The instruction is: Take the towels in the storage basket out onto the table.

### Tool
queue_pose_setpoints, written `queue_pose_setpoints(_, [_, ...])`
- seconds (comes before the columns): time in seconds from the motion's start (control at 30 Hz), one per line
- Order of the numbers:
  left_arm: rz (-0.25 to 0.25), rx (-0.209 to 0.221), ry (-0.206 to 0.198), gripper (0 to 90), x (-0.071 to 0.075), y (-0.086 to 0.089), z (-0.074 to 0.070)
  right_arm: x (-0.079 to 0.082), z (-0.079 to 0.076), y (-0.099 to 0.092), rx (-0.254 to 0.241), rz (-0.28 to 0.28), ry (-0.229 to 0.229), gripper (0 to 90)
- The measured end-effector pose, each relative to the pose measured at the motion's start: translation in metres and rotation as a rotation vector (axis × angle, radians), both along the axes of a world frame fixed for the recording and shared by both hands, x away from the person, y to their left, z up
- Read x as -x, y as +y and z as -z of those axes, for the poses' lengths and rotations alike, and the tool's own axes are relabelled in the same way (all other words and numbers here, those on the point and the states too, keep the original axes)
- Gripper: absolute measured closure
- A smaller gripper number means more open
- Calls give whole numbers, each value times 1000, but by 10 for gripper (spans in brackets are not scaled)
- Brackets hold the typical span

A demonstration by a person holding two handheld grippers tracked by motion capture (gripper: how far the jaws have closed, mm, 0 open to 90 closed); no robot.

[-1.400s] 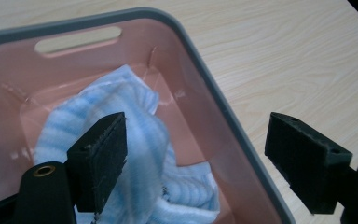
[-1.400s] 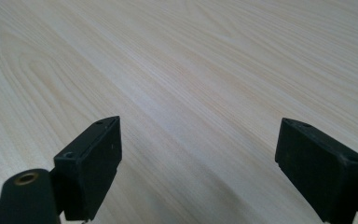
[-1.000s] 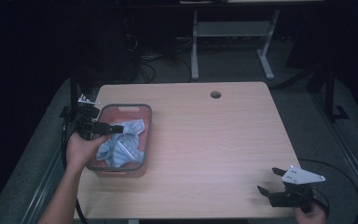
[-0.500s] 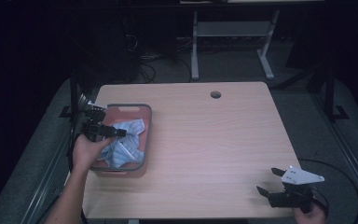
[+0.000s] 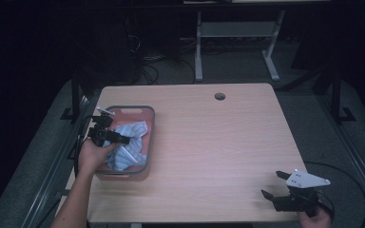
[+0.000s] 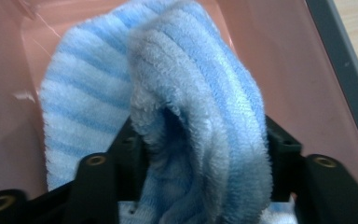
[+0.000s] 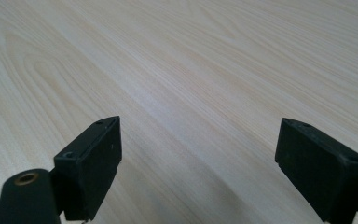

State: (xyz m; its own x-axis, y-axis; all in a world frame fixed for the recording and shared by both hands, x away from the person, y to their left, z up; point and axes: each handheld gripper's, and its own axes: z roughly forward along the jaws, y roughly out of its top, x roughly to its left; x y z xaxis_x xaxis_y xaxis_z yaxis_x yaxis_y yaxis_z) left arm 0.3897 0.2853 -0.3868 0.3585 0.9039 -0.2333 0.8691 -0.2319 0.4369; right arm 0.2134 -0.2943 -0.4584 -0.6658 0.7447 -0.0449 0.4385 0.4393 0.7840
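Gripping step: left gripper (image 5: 129, 140) just closing, clamped on striped blue terry towel (image 6: 168, 107) inside pink plastic basin (image 5: 148, 137). Right gripper (image 7: 198, 163) agape, far from basin. Next: lifting straight up.

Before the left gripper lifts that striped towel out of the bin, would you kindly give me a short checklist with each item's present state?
1. Striped towel between the left gripper jaws, which have just been closing: ok.
2. Pads pressing firmly on the fold: cannot tell.
3. Towel free of the pink bin walls: cannot tell.
4. Right gripper open, apart from the bin: ok.
5. Bare table beside the bin to lay the towel on: ok.
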Motion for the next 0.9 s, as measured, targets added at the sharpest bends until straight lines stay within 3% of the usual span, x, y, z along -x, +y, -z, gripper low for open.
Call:
queue_pose_setpoints(0.1, [5, -27, 5, 613, 1, -1, 1, 0, 0, 0, 1, -3, -3, 140])
queue_pose_setpoints(0.3, [32, -10, 23, 696, 6, 0, 3, 0, 0, 1, 0, -5, -5, 140])
queue_pose_setpoints(0.8, [14, 82, -30, 715, 19, 16, -9, -1, -1, 6, 12, -14, -10, 140])
queue_pose_setpoints(0.83, [8, 109, -39, 716, 20, 18, -11, 0, -1, 6, 9, -13, -12, 140])
queue_pose_setpoints(0.9, [4, 122, -47, 716, 21, 19, -13, 0, -1, 5, 5, -11, -13, 140])
